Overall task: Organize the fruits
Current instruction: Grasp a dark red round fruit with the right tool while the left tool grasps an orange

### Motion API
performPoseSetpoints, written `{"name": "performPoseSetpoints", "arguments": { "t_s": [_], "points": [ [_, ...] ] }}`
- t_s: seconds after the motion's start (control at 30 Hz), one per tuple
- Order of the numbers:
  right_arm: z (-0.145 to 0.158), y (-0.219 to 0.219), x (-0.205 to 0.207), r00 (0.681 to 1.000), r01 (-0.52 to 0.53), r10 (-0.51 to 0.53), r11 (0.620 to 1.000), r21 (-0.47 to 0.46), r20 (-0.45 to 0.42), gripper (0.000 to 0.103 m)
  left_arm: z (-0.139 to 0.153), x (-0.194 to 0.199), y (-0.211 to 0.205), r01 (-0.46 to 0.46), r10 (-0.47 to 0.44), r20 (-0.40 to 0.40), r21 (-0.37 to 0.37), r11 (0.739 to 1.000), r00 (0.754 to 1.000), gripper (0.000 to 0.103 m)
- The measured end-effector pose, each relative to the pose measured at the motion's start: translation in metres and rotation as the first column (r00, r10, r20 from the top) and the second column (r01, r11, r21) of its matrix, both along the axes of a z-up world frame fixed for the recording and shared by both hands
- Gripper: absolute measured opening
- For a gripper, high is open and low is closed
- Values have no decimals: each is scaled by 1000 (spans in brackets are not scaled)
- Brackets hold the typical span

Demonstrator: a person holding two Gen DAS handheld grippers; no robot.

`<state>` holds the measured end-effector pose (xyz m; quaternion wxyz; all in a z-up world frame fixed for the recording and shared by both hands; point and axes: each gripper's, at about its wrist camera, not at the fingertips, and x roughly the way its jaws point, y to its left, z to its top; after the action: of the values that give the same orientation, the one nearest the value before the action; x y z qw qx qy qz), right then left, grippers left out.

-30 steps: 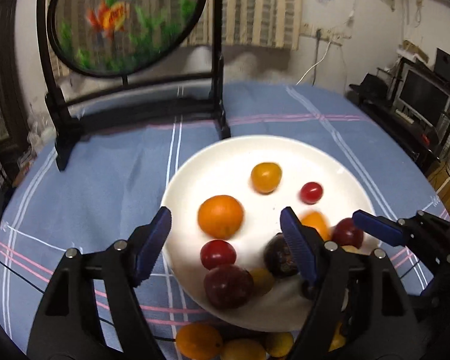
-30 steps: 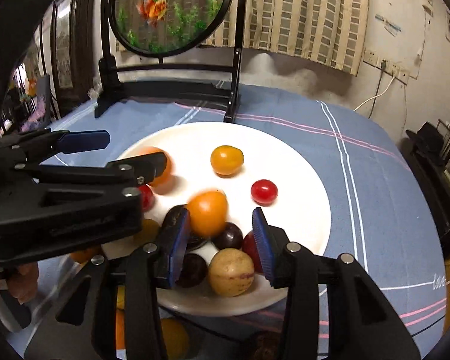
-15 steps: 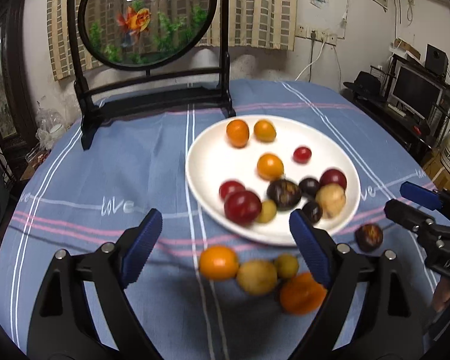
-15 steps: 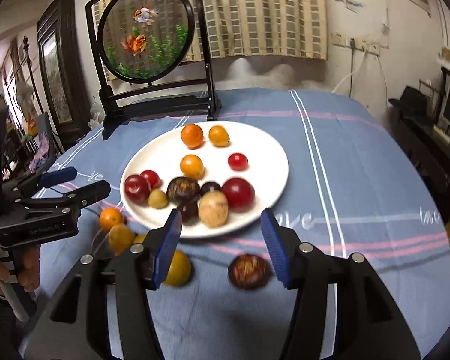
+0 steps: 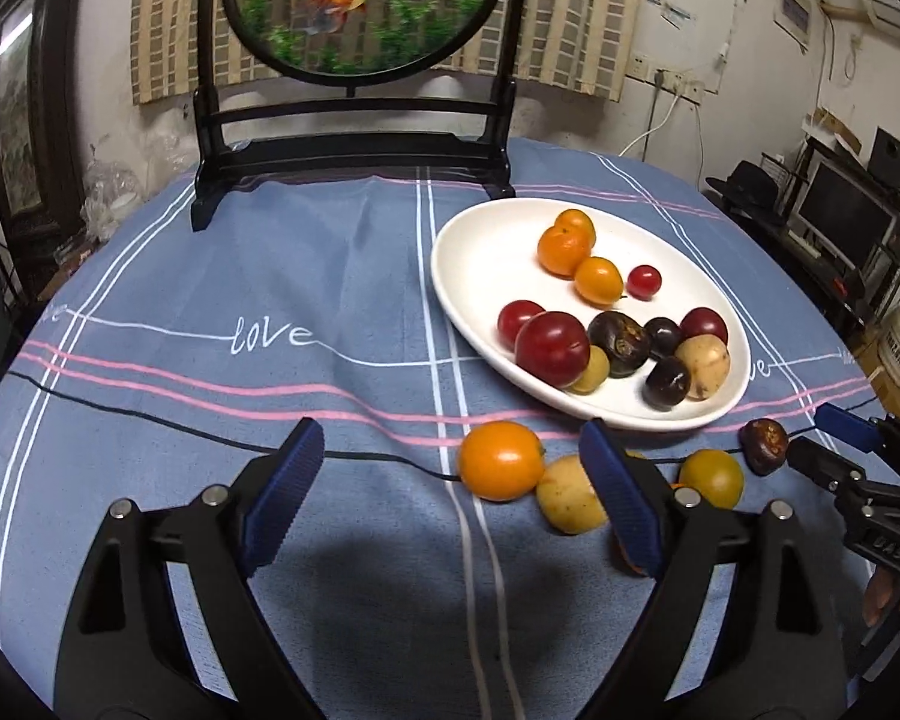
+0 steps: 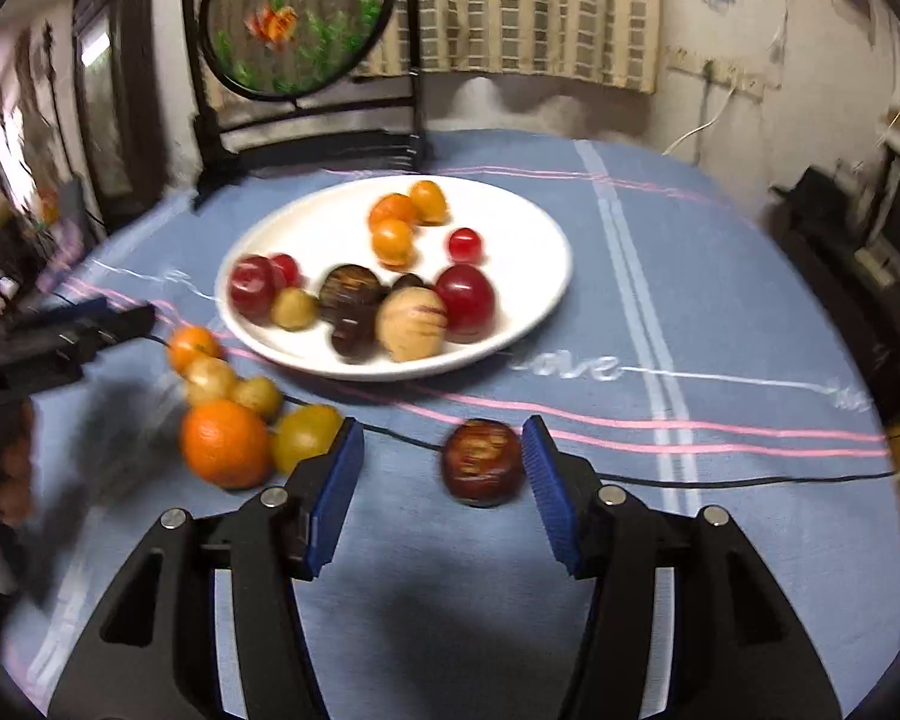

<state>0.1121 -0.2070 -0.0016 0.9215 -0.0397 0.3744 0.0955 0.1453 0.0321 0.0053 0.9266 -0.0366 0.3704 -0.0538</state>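
Blue striped tabletop (image 5: pixel 330 276); white plate (image 6: pixel 534 228) at 12 o'clock. Right gripper (image 6: pixel 444 480) unclenched, dark-red fruit (image 6: pixel 482 461) between jaws, untouched; centre, squeeze gently. Left gripper (image 5: pixel 450 492) wide, empty; loose fruit at 3 o'clock.

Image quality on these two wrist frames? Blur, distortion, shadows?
Left wrist view: sharp, the plate and fruit crisp; strong fisheye bending with dark corners; a soft shadow on the tablecloth between the jaws. Right wrist view: motion blur, worst at the left edge and over the orange; same dark corners, shadow below the jaws.
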Motion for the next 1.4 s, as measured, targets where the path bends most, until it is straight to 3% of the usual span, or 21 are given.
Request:
{"name": "performPoseSetpoints", "arguments": {
  "t_s": [0.33, 0.43, 0.67, 0.8, 0.93, 1.0, 1.07, 1.13, 1.4],
  "points": [
    [-32, -6, 21, 994, 28, -31, 999, -27, -108, 55, 0, -3, 0, 9, -9, -9, -8, 1000, 1000, 89],
    [-41, -4, 36, 990, 37, -40, 999, -27, -137, 42, -3, -4, -8, 34, -34, -19, -2, 999, 999, 89],
    [-26, -13, 23, 991, 87, -83, 996, 36, -103, 41, -2, -5, -9, 40, -40, -1, 30, 999, 999, 89],
    [-23, -11, 21, 993, 70, -65, 996, 49, -95, 41, -4, -2, -3, -1, 1, 4, 84, 996, 1000, 89],
    [-19, -10, 18, 995, 55, -49, 996, 66, -84, 41, -6, -3, -5, 42, -40, -18, 156, 987, 999, 88],
    [-17, -11, 17, 996, 44, -37, 996, 76, -82, 41, -13, -2, -5, 62, -54, -46, 179, 982, 997, 86],
    [-17, -11, 18, 996, 34, -27, 996, 81, -86, 41, -21, 2, -3, 80, -67, -80, 170, 982, 994, 71],
    [-17, -12, 17, 996, 34, -26, 996, 82, -90, 41, -30, 8, 1, 84, -66, -127, 143, 986, 990, 64],
    [-17, -9, 16, 995, 20, -11, 995, 94, -100, 41, -40, 7, -17, 141, -123, -114, 163, 977, 986, 66]
  ]
}}
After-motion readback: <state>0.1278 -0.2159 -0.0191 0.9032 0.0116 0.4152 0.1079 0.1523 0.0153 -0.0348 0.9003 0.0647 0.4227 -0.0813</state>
